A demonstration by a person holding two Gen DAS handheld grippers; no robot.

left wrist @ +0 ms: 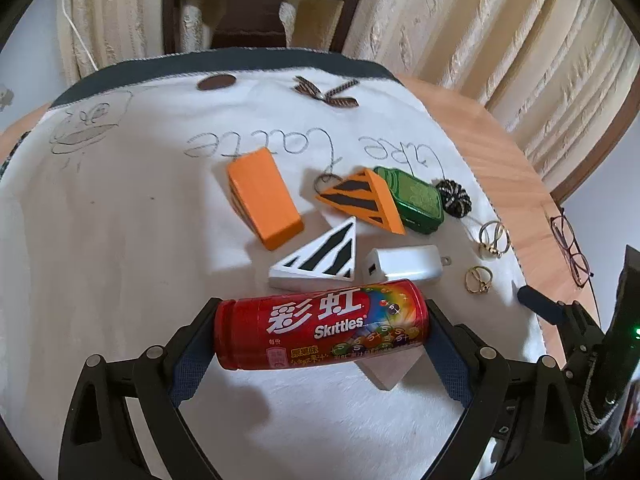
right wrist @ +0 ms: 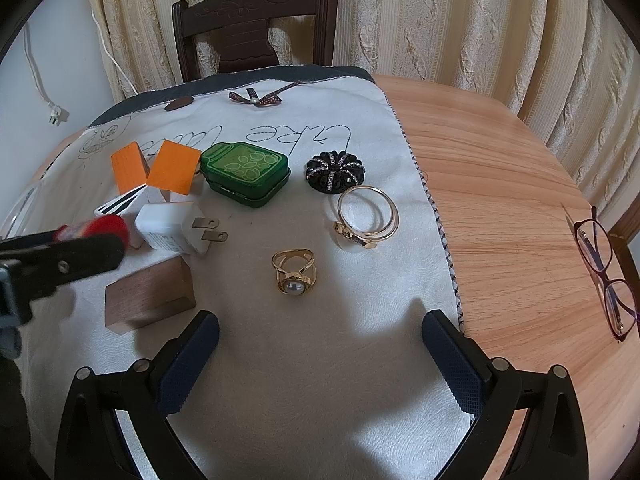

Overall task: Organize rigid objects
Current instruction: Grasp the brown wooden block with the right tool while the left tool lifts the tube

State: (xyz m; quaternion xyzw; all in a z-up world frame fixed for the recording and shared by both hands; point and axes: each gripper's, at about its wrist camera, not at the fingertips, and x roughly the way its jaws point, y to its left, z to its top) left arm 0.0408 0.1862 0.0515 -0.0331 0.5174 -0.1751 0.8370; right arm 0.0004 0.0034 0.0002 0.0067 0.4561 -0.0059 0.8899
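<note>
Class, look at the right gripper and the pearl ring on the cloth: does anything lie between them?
Nothing visible does. The right gripper is open, and only bare white cloth separates its jaws from the pearl ring. The wooden block sits off to the side.

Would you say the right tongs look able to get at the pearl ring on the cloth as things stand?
Probably yes: the right tongs are open and empty, and the pearl ring lies just ahead of them on bare white cloth, with nothing in between.

Wood block (left wrist: 390, 368) mostly behind Skittles can (left wrist: 320, 326), left fingers (right wrist: 60, 260) blurred, cropped
</note>
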